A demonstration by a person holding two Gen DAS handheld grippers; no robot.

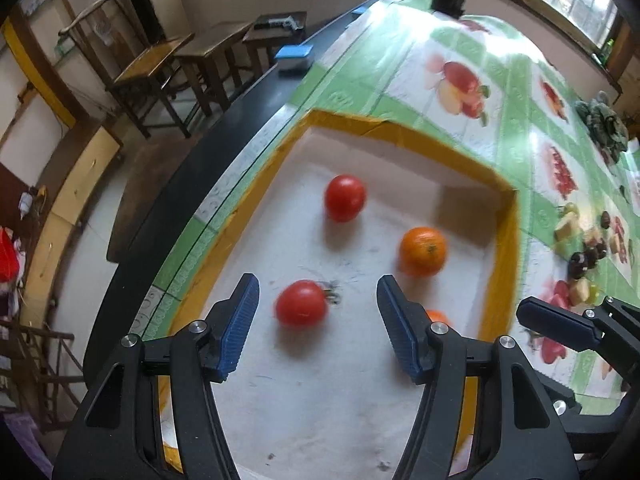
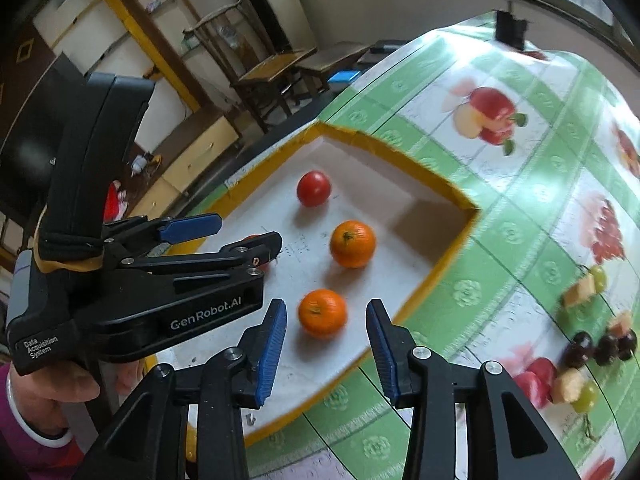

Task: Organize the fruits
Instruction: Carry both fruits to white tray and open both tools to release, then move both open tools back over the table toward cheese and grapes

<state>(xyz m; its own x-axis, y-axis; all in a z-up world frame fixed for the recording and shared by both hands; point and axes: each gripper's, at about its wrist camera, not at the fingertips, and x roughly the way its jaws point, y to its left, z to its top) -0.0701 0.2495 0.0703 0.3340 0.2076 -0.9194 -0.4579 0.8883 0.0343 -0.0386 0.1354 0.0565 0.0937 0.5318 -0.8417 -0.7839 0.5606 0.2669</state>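
A shallow white tray with a yellow rim (image 1: pixel 400 128) (image 2: pixel 452 192) holds two red tomatoes and two oranges. My left gripper (image 1: pixel 318 292) is open above the tray, with the near tomato (image 1: pixel 301 303) between its fingers and just beyond the tips. The far tomato (image 1: pixel 345 197) (image 2: pixel 314 188) and one orange (image 1: pixel 423 251) (image 2: pixel 353 243) lie farther in. My right gripper (image 2: pixel 326 316) is open around the near orange (image 2: pixel 322 313), which shows partly behind my left finger in the left wrist view (image 1: pixel 438 316). The left gripper (image 2: pixel 236 232) shows at the left of the right wrist view.
The tray rests on a table with a green and white fruit-print cloth (image 1: pixel 460 80) (image 2: pixel 520 160). A dark bench edge (image 1: pixel 200 160) runs along the table's left side. Wooden chairs and stools (image 1: pixel 180 68) stand beyond it. A blue-lidded box (image 1: pixel 294 56) sits on the bench.
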